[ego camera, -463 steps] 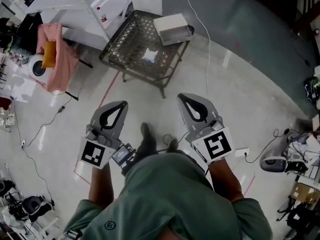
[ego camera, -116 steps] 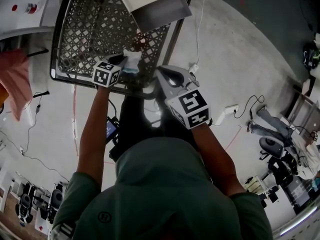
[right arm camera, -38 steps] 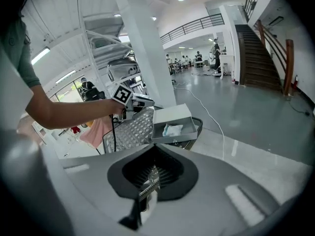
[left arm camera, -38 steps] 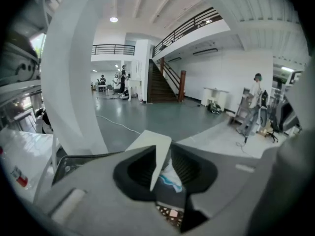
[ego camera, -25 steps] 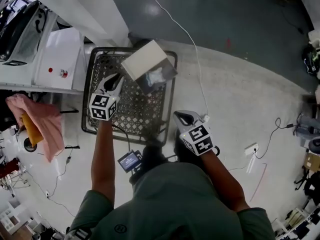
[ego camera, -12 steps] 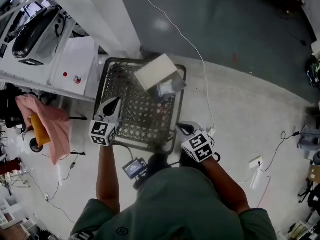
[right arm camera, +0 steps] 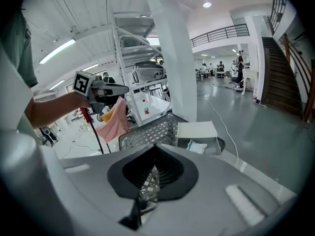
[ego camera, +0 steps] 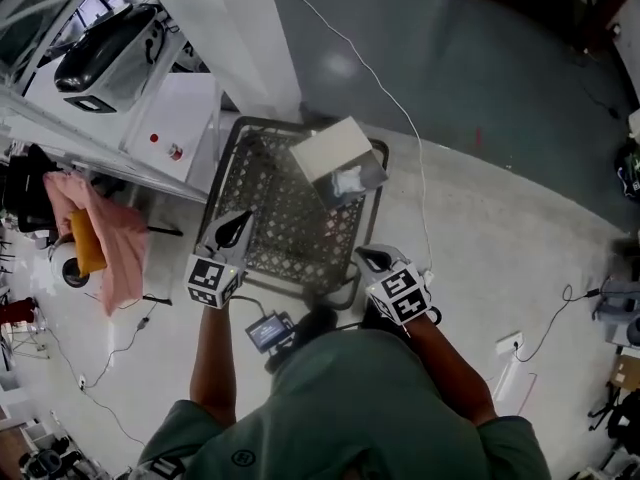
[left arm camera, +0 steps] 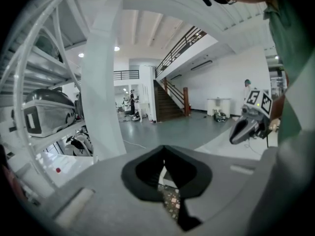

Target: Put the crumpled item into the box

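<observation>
Hall: wide grey floor [ego camera: 480, 168] all round me, white column [ego camera: 250, 38] at upper left, pink cloth [ego camera: 110, 238] hanging at the left edge.
Mesh table: dark lattice top [ego camera: 270, 218] at centre frame, straight ahead of both my hands.
Box: white box [ego camera: 330, 148] on the table's upper-right corner, its open face turned toward me.
Left gripper: left gripper [ego camera: 240, 216] over the table's lower-left edge, fingers pressed together, nothing between them.
Right gripper: right gripper [ego camera: 366, 256] just off the table's lower-right corner, fingers closed tip to tip, nothing pinched, only lattice showing through the gap.
Crumpled item: pale crumpled item [ego camera: 347, 181] lying inside the box mouth, well apart from both grippers. By the look of it the job is done.
Handling: I judge it light and soft, tissue or thin cloth, easy to squash, unlikely to slip or break.
Where to take hold: if I had to move it, I'd pinch a raised fold near its middle, gently, and mind the light box sliding on the mesh.
</observation>
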`<state>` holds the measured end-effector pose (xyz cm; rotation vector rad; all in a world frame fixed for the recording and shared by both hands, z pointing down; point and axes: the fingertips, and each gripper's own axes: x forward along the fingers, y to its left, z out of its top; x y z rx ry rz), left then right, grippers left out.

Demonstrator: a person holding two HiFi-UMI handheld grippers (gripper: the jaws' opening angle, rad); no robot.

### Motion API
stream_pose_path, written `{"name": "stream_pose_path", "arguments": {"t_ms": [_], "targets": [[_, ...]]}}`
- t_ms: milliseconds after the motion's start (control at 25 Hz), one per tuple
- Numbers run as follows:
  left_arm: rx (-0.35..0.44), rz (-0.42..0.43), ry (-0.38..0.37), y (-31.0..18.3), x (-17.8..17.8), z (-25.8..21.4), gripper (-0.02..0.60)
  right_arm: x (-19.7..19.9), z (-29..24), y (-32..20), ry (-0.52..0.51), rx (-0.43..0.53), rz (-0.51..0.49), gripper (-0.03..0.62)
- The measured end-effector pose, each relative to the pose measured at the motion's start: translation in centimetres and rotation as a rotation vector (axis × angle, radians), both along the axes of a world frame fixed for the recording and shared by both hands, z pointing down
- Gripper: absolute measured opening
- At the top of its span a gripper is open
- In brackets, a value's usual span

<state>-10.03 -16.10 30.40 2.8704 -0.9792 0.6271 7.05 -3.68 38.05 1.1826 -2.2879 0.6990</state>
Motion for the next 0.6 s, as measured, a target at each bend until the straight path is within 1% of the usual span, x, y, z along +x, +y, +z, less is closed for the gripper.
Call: {"name": "stream_pose_path", "arguments": {"t_ms": [120,200,320,440,600], "targets": [[0.051,0.021,0.005,0.7,-0.7,-2.5,0.003,0.0,-1.5,-0.6,-0.011,0.037,0.027,0.006],[0.076,0.011,0.019,1.5,-1.9,-3.9,0.003,0.1,-2.6,-0.6,-0.032,0.067,0.044,0.006],[0.095,-0.01,0.045,3.3,-3.5,-5.4,0.003,0.1,-4.8,-0.3,-0.045,0.13,0.023,0.006],[0.124,-0.013,0.049,4.6,-4.5,-7.0,0.003,0.2,-7.2,-0.4,-0.047,0.196,0.014,0.006],[0.149,-0.043,0.078,6.3,-6.1,-8.7,0.002,-0.8,-9.7,-0.1,-0.04,0.265,-0.003,0.005]]}}
